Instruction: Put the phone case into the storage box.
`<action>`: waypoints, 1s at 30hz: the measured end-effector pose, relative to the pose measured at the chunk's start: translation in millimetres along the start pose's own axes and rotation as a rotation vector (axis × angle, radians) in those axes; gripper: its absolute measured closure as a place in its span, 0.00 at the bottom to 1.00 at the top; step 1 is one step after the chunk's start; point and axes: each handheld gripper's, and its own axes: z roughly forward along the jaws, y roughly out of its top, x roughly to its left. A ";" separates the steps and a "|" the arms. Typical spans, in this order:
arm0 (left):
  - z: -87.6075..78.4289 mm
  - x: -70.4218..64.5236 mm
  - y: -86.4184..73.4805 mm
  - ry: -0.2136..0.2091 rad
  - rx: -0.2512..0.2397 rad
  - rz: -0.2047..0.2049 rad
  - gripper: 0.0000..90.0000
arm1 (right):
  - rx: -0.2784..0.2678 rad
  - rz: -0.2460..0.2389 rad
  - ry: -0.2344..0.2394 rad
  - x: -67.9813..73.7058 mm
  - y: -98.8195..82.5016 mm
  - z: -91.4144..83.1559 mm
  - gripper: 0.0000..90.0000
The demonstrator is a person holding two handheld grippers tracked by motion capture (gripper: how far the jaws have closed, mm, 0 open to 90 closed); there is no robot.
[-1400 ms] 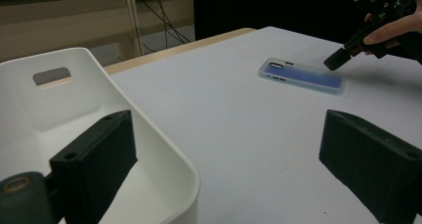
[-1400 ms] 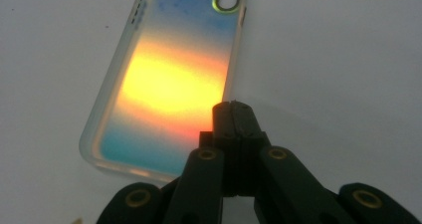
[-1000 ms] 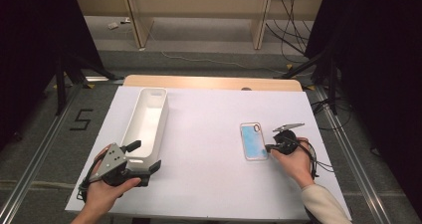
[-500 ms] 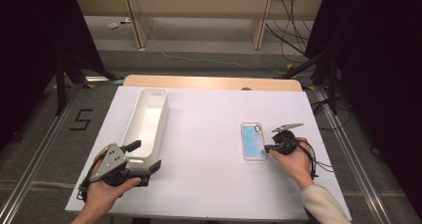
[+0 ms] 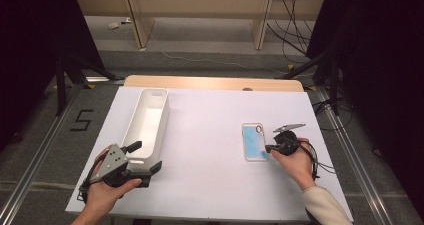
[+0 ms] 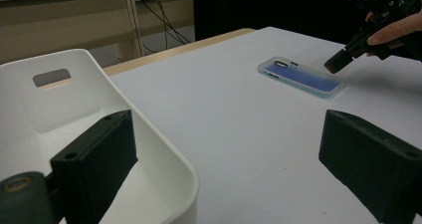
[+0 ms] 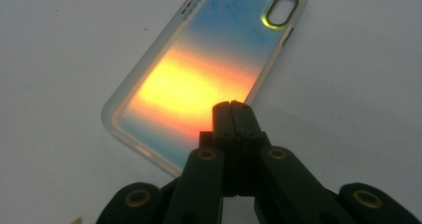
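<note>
Beside the phone case (image 5: 254,141), right tongs (image 5: 268,148) closed, empty

Grey floor (image 5: 210,45), dark surrounds

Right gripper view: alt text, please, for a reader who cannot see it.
The right gripper, its black jaws shut together with nothing between them, points at the long edge of an iridescent phone case lying flat on the white table.
</note>
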 end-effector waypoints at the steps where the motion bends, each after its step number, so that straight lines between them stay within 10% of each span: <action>1: 0.1 -0.1 -0.1 -0.001 0.000 0.000 0.08 | -0.015 0.014 0.004 1.4 0.7 -2.5 1.00; 6: 0.5 -0.4 0.1 -0.005 -0.001 -0.001 0.08 | -0.046 -0.016 -0.003 3.0 3.4 -9.9 1.00; 9: 1.3 0.1 0.6 -0.010 -0.007 0.000 0.08 | -0.098 -0.162 0.038 -0.5 6.4 -14.6 0.75; 19: 3.7 -1.5 1.1 -0.018 -0.001 0.001 0.08 | -0.095 -0.372 0.052 10.4 12.4 -24.5 0.37; 30: 1.8 -2.2 -0.6 -0.026 -0.015 0.001 0.08 | 0.115 -0.644 0.073 39.3 19.2 -28.1 0.29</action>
